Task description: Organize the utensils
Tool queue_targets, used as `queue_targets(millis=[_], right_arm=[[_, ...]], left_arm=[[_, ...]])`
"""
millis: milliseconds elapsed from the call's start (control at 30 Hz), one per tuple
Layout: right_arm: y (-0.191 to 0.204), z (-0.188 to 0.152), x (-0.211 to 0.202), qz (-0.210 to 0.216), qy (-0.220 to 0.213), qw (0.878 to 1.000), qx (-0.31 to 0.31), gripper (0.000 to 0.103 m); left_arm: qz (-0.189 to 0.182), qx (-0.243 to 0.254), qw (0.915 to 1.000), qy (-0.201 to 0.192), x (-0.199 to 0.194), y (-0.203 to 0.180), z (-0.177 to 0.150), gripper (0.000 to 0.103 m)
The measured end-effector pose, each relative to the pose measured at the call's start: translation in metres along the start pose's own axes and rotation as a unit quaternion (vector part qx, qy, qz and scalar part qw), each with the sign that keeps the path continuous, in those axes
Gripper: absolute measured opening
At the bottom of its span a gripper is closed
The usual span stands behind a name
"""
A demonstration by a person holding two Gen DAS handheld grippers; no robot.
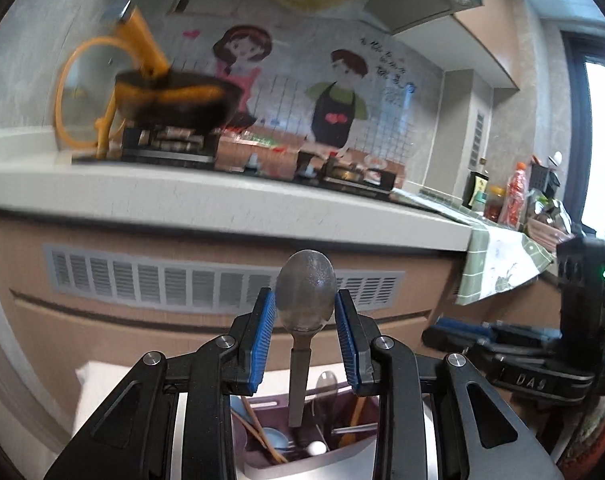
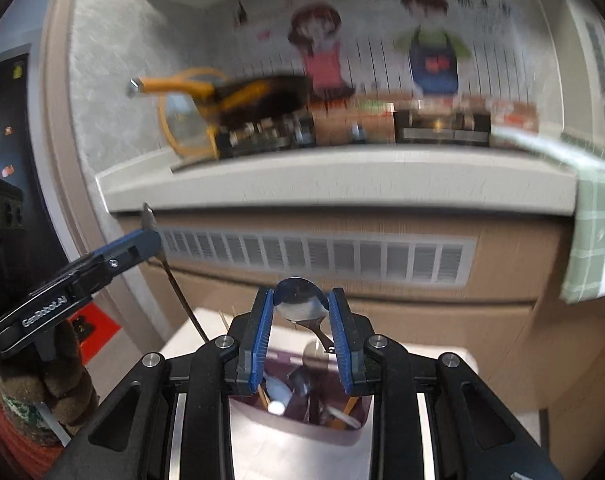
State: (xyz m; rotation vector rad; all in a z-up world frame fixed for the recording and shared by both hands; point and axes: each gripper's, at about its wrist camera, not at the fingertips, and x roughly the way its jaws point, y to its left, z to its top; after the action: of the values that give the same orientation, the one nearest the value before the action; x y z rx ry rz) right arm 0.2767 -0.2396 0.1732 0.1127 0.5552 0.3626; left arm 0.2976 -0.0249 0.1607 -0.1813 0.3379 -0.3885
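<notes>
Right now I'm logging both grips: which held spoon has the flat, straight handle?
The spoon in the left gripper: its dull grey spoon hangs on a flat, straight handle. The right gripper clamps a shinier spoon with a curved neck.

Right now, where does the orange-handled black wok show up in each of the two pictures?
Left wrist view: the wok is upper left, on the stove.
Right wrist view: the wok is upper centre-left, blurred.
Shared landmark: the cartoon cook in the dark apron on the wall.

Black wok (image 1: 174,100) on the stove (image 1: 168,148) — cartoon wall sticker (image 1: 286,80) behind, checked cloth (image 1: 498,264) over the counter edge (image 1: 222,204).
</notes>
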Motion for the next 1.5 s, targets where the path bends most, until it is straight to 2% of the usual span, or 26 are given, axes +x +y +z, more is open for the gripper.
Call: queue_targets(millis=[133,300,400,467,567,633,700,867,1067,1133,1233,1400,1500], right_arm=[[-0.010,-0.023,0.035,0.009,0.054,0.998,0.024,0.026],[-0.017,-0.052,0.060,0.007,0.093,0.995,0.031,0.026],[-0.023,-0.067,0.077,0.009,0.118,0.992,0.044,0.026],[-0.026,-0.076,0.087,0.007,0.133,0.990,0.051,0.026],[-0.029,-0.084,0.100,0.005,0.146,0.988,0.052,0.027],[-0.030,-0.089,0.103,-0.005,0.139,0.989,0.045,0.027],[-0.031,-0.091,0.098,-0.011,0.115,0.992,0.042,0.028],[-0.027,-0.095,0.058,-0.027,0.039,0.998,0.027,0.029],[-0.005,-0.136,-0.001,-0.036,-0.004,0.999,0.004,0.029],[0.005,-0.153,-0.016,-0.039,-0.009,0.999,-0.007,0.029],[0.018,-0.179,-0.036,-0.044,-0.001,0.999,-0.013,0.029],[0.040,-0.218,-0.064,-0.043,0.005,0.999,-0.015,0.029],[0.046,-0.230,-0.078,-0.039,0.002,0.999,-0.004,0.029]], left_arm=[[-0.012,-0.031,0.9993,0.020,0.024,0.020,-0.025,0.032],[-0.017,-0.059,0.9965,0.057,0.048,0.037,-0.063,0.032],[-0.036,-0.082,0.9930,0.078,0.059,0.045,-0.084,0.032],[-0.046,-0.086,0.9912,0.089,0.064,0.047,-0.095,0.032],[-0.038,-0.076,0.9909,0.104,0.067,0.046,-0.104,0.034],[-0.030,-0.074,0.9919,0.099,0.061,0.046,-0.106,0.035],[-0.012,-0.067,0.9944,0.081,0.047,0.043,-0.108,0.039],[0.063,-0.023,0.9968,0.044,-0.001,0.026,-0.124,0.041],[0.112,0.023,0.9917,0.060,-0.059,-0.002,-0.172,0.041],[0.126,0.028,0.9892,0.071,-0.077,-0.010,-0.188,0.041],[0.137,0.010,0.9872,0.081,-0.104,-0.016,-0.202,0.041],[0.191,0.036,0.9790,0.063,-0.140,-0.031,-0.210,0.041],[0.190,0.039,0.9793,0.056,-0.155,-0.035,-0.214,0.041]])
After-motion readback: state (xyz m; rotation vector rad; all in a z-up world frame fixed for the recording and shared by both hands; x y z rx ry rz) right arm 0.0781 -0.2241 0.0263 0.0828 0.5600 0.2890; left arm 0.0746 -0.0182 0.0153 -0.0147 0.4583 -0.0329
